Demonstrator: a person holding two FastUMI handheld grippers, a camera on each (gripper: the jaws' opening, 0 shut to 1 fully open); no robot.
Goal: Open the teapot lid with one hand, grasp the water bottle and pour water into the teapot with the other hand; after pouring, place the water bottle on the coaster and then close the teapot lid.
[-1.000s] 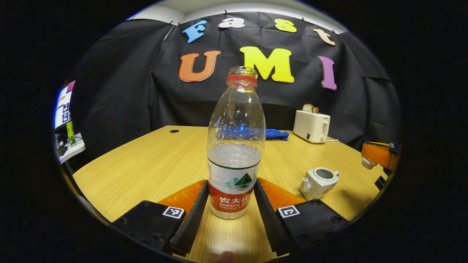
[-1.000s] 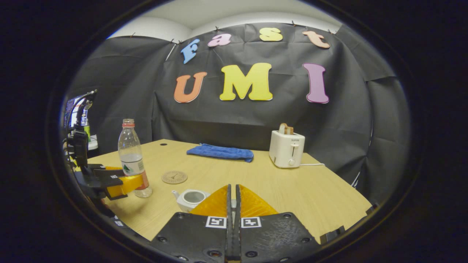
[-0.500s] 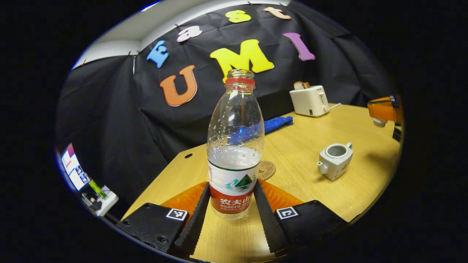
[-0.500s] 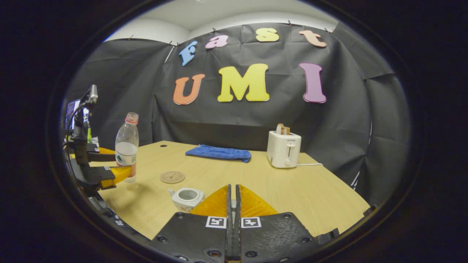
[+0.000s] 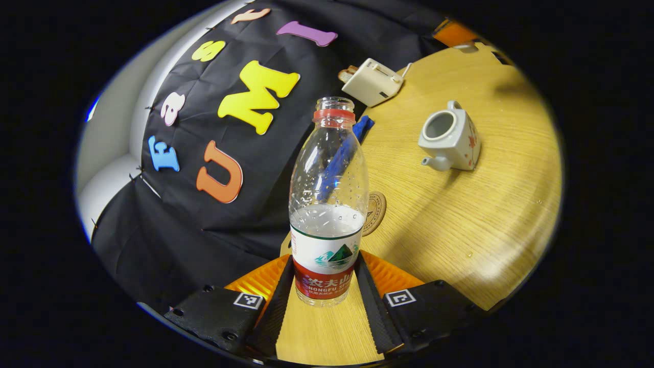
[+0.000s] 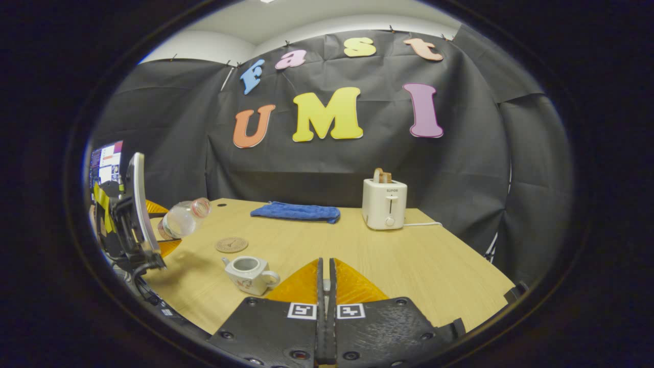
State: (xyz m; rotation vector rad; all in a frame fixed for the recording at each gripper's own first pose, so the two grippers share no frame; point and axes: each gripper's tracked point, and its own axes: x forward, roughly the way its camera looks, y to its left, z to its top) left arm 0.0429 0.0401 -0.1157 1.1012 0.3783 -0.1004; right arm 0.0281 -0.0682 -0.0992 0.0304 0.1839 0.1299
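Observation:
My left gripper (image 5: 325,258) is shut on the label of a clear, uncapped water bottle (image 5: 328,204) holding some water. In the right gripper view the bottle (image 6: 181,220) hangs in the air, tipped with its mouth toward the right, held by the left gripper (image 6: 153,240). The white teapot (image 5: 449,138) (image 6: 248,273) stands open on the table, a short way from the bottle's mouth. A round coaster (image 5: 377,212) (image 6: 231,244) lies between them. My right gripper (image 6: 325,260) is shut; in the left gripper view it holds the white lid (image 5: 466,47) at the far table edge.
A white toaster (image 6: 384,204) with bread stands at the back right of the wooden table (image 6: 409,266). A blue cloth (image 6: 296,211) lies at the back middle. A monitor (image 6: 104,163) glows at the far left, beyond the table.
The left gripper has lifted the bottle off the table and tilted it strongly toward the teapot. The right gripper stays shut and has barely shifted.

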